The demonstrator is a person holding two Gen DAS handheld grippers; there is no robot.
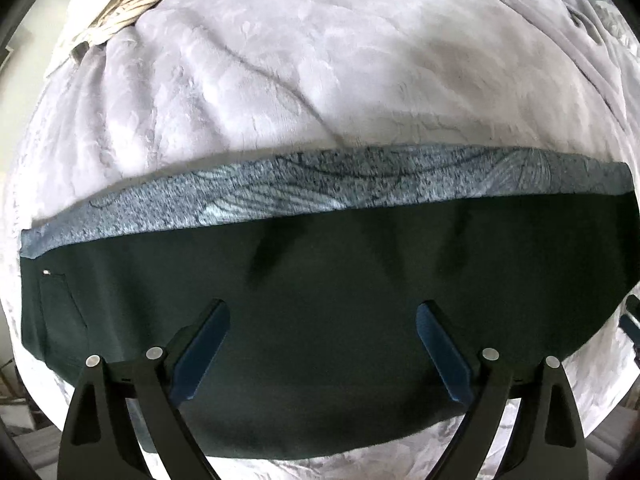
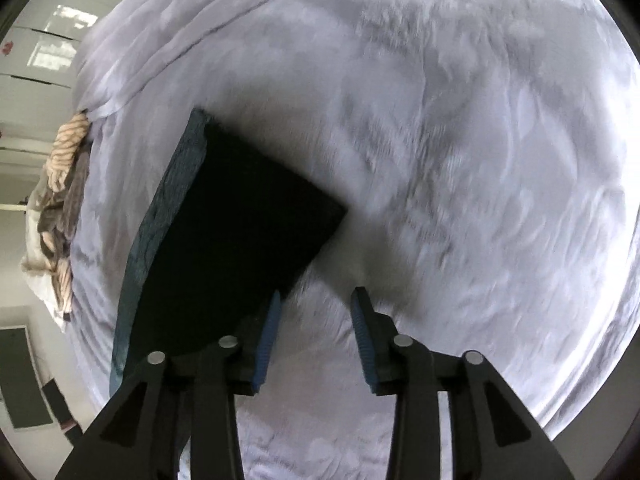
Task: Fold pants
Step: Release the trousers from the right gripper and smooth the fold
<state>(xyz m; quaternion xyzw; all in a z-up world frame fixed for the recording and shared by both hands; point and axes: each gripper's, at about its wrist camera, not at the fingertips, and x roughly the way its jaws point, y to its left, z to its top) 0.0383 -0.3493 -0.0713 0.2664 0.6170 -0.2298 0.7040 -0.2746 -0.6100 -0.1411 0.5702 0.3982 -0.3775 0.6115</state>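
The dark green pants (image 1: 320,300) lie folded flat on a pale lilac blanket (image 1: 280,80), with a mottled blue-grey layer (image 1: 320,188) showing along their far edge. My left gripper (image 1: 322,316) is wide open and empty, just above the pants. In the right wrist view the folded pants (image 2: 232,232) lie left of centre, with the blue-grey edge (image 2: 160,216) on their left. My right gripper (image 2: 316,304) is open and empty, beside the pants' near right corner, over the blanket (image 2: 480,160).
A striped beige bundle of cloth (image 1: 132,0) lies at the blanket's far left corner and shows in the right view (image 2: 60,184) too. A loose lilac sheet (image 2: 168,32) is rumpled at the far left. White walls and floor lie beyond the bed edge.
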